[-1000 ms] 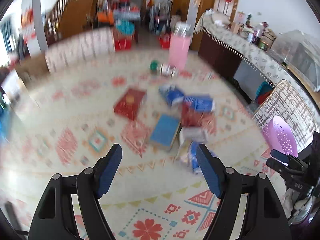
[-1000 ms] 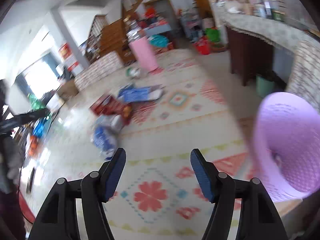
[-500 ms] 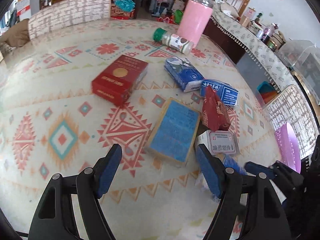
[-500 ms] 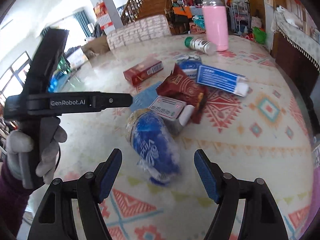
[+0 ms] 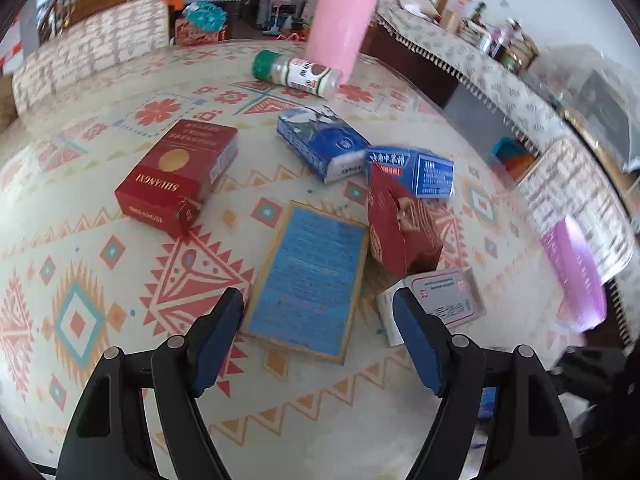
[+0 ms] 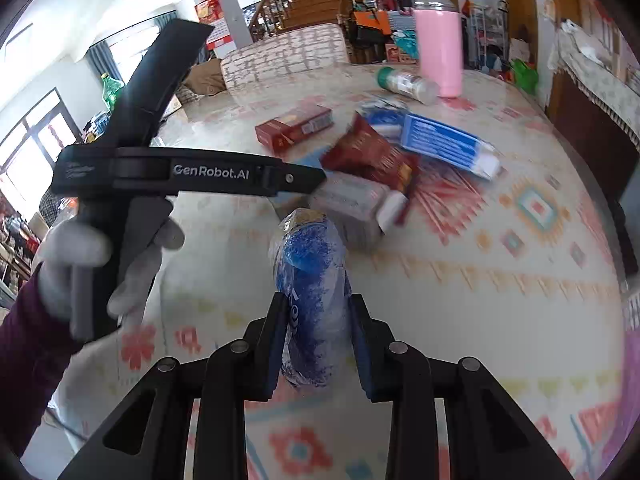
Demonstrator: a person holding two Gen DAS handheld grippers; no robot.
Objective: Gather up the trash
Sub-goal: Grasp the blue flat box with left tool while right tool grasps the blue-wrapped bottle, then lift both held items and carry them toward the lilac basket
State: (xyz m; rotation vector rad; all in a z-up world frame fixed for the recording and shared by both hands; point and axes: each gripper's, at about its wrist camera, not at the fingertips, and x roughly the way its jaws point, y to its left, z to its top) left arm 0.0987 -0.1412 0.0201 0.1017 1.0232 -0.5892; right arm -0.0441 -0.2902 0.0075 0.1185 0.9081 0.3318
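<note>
Blue crumpled wrapper [image 6: 310, 304] was found between the closing right gripper [image 6: 316, 320] pads, lying on the table [image 6: 480, 280], evidently for collection. Left gripper [image 5: 318, 334] was held wide over a blue box [image 5: 312, 276].

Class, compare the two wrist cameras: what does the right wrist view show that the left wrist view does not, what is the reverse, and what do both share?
Only the right wrist view: the right gripper, jaws closing on a crumpled blue plastic wrapper between them, and a gloved hand holding the other gripper's handle.

Only the left wrist view: the left gripper, open and empty, hovering over a flat blue box.

Both: the red box, the green-capped bottle lying down, the pink flask and the patterned tablecloth.
</note>
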